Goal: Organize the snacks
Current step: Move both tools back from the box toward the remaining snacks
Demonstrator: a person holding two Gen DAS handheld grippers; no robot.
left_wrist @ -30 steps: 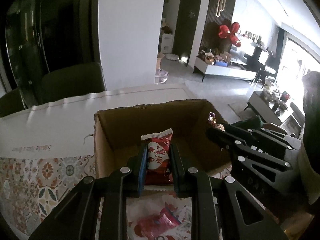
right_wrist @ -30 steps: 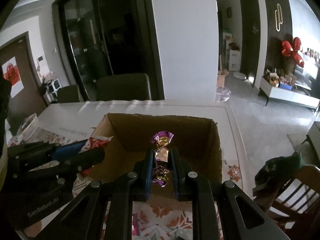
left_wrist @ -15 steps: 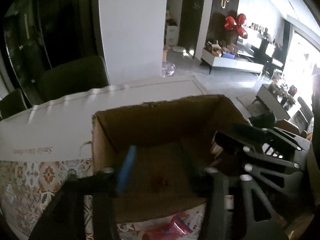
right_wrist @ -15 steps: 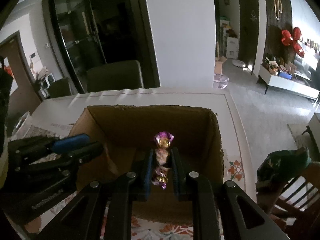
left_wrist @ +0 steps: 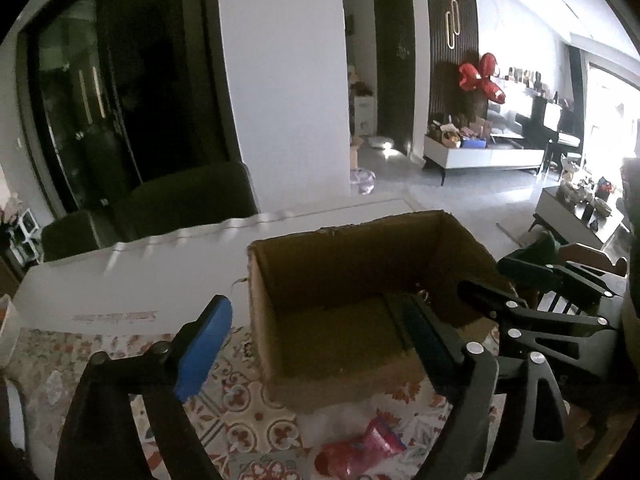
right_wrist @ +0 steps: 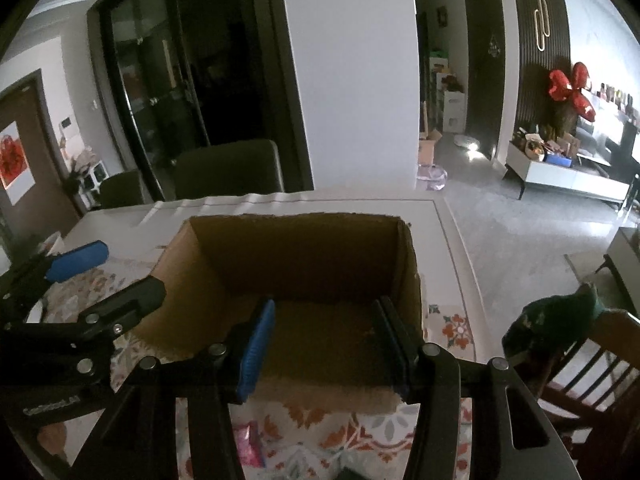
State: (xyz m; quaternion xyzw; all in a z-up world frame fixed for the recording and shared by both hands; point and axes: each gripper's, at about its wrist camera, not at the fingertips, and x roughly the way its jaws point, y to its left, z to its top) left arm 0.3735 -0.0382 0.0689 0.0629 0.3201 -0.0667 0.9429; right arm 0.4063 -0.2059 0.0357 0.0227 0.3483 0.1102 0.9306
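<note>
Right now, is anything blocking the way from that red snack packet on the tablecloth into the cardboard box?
Only the cardboard box's near wall, which the red snack packet lies just in front of; the top is open.

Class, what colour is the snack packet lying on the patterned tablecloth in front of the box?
Pink-red snack packet, best in the left wrist view.

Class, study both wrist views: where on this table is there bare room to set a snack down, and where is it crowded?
Free: the plain white strip of table between the cardboard box and the dark chairs.

Crowded: the near patterned cloth, with a pink snack packet lying on it. Both the left gripper and right gripper, jaws opening and empty, crowd the box's near rim.
</note>
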